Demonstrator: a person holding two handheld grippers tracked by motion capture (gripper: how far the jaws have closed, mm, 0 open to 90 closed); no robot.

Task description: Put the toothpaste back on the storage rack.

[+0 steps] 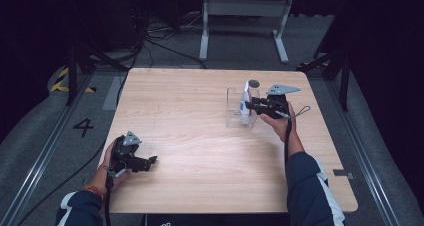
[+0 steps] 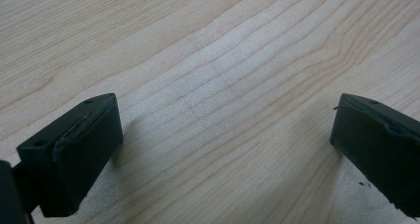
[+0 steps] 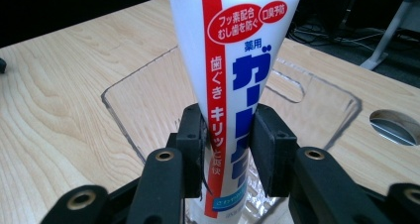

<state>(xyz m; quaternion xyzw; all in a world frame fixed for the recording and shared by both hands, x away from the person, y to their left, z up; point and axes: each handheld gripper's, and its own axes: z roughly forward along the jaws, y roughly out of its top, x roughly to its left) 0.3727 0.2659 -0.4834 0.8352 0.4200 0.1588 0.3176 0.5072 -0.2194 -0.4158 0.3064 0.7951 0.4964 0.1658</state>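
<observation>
Glossy toothpaste tube (image 3: 233,85), clear ribbed bin (image 3: 317,100)

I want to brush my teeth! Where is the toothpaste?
The toothpaste stands upright in the clear box on the table's far right side, pinched between the right gripper's jaws.

A: From where is the worktop (image 1: 200,136) looked upon?

B: In the high view it is seen from above the person's side, facing forward and down, with the whole top taken in from well back.

A: And the riding cameras?

B: The left claw (image 2: 223,149) view is aimed steeply down, very near the bare wood. The right claw (image 3: 228,140) view is pointed level across the worktop, close against a toothpaste tube (image 3: 233,60) in a clear container (image 3: 317,100); both are also found in the high view.
</observation>
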